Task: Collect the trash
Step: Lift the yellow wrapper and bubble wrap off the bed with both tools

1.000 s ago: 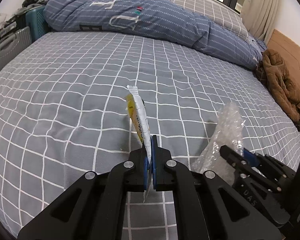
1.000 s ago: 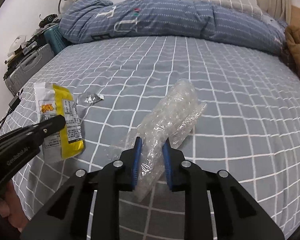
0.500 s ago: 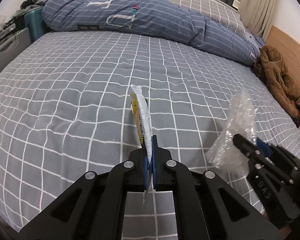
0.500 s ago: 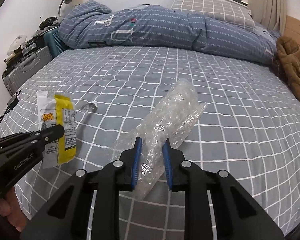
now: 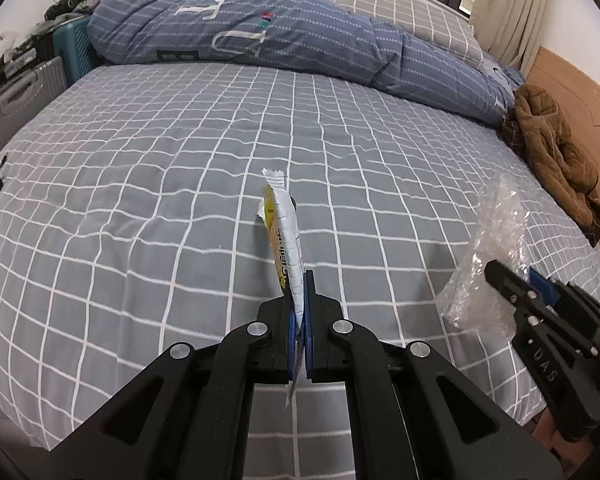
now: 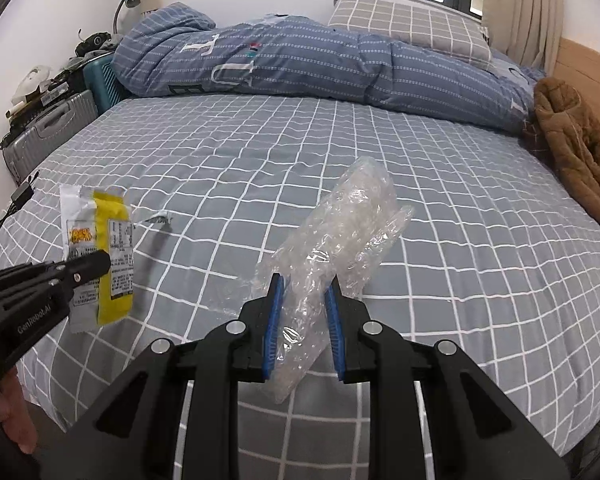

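My left gripper (image 5: 299,280) is shut on a yellow and white snack wrapper (image 5: 284,236), held edge-on above the grey checked bed (image 5: 140,184). From the right wrist view the same wrapper (image 6: 100,248) hangs flat from the left gripper (image 6: 94,262) at the left. My right gripper (image 6: 304,284) is shut on a crumpled piece of clear bubble wrap (image 6: 340,236), lifted off the sheet. That bubble wrap (image 5: 488,252) and the right gripper (image 5: 508,272) show at the right of the left wrist view. A small scrap of torn silver wrapper (image 6: 156,218) lies on the bed behind the snack wrapper.
A rolled blue striped duvet (image 6: 300,64) and a checked pillow (image 6: 412,24) lie across the far side. A brown garment (image 6: 576,148) sits at the right by the wooden headboard (image 6: 588,64). Suitcases (image 6: 48,132) stand off the left edge, with a charger cable (image 6: 20,196).
Both grippers have drawn back toward the near edge of the bed and risen a little, each still holding its piece of trash. The scrap on the sheet has not moved.
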Demonstrator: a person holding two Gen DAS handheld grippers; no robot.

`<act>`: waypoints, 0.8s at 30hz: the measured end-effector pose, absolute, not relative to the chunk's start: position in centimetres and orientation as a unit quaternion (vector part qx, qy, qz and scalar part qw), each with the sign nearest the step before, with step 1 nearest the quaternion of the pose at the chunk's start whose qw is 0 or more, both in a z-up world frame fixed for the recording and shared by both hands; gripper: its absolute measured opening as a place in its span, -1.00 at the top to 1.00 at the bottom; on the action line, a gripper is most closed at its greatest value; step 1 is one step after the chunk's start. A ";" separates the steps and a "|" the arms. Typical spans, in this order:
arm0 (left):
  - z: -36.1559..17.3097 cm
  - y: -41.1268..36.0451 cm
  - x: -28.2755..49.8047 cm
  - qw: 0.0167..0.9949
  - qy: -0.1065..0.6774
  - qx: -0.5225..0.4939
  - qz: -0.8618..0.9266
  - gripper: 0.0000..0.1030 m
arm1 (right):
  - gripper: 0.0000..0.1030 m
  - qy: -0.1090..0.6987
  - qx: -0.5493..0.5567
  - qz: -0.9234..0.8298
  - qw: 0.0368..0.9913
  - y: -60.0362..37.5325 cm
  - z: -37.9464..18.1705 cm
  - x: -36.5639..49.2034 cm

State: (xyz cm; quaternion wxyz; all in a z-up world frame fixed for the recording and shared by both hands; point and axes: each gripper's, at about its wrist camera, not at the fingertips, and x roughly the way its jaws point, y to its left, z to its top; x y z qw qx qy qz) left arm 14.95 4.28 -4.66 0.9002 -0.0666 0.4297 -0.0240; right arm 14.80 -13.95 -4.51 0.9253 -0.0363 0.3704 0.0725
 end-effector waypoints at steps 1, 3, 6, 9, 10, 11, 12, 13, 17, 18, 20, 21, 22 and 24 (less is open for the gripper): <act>-4.6 4.2 14.8 0.900 0.430 -0.067 -0.024 0.96 | 0.60 0.370 -0.036 0.072 0.926 -14.1 -4.4 14.6; -4.5 4.1 14.2 0.900 0.429 -0.069 -0.024 0.96 | 0.60 0.368 -0.033 0.074 0.926 -14.4 -4.1 14.1; -4.2 3.7 13.4 0.902 0.426 -0.070 -0.027 0.96 | 0.60 0.369 -0.027 0.075 0.926 -14.8 -3.9 13.4; -3.9 3.2 12.6 0.903 0.423 -0.070 -0.032 0.96 | 0.60 0.371 -0.022 0.074 0.926 -15.1 -3.8 12.7; -3.8 3.0 12.4 0.903 0.423 -0.069 -0.033 0.96 | 0.60 0.371 -0.020 0.074 0.925 -15.2 -3.8 12.4; -3.8 2.9 12.2 0.903 0.423 -0.069 -0.035 0.96 | 0.60 0.371 -0.020 0.074 0.926 -15.2 -3.7 12.2; -3.8 2.6 12.0 0.903 0.423 -0.068 -0.036 0.96 | 0.60 0.370 -0.019 0.074 0.926 -15.3 -3.5 11.8; -3.8 2.5 11.9 0.903 0.424 -0.067 -0.037 0.96 | 0.60 0.369 -0.019 0.074 0.926 -15.4 -3.4 11.6; -3.6 1.9 10.9 0.902 0.424 -0.063 -0.043 0.96 | 0.60 0.362 -0.026 0.073 0.929 -15.6 -2.7 10.3; -3.6 1.8 10.6 0.903 0.424 -0.062 -0.043 0.95 | 0.60 0.361 -0.026 0.073 0.929 -15.7 -2.6 10.0; -3.5 1.7 10.0 0.903 0.423 -0.063 -0.044 0.96 | 0.59 0.360 -0.024 0.075 0.930 -15.8 -2.4 9.4; -3.5 1.7 9.8 0.903 0.423 -0.064 -0.045 0.96 | 0.59 0.360 -0.023 0.076 0.930 -15.9 -2.3 9.1; -3.5 1.6 9.5 0.902 0.423 -0.066 -0.045 0.96 | 0.59 0.359 -0.023 0.077 0.930 -15.9 -2.2 8.9; -3.6 1.6 8.9 0.902 0.425 -0.067 -0.045 0.96 | 0.59 0.358 -0.023 0.078 0.930 -16.1 -2.0 8.3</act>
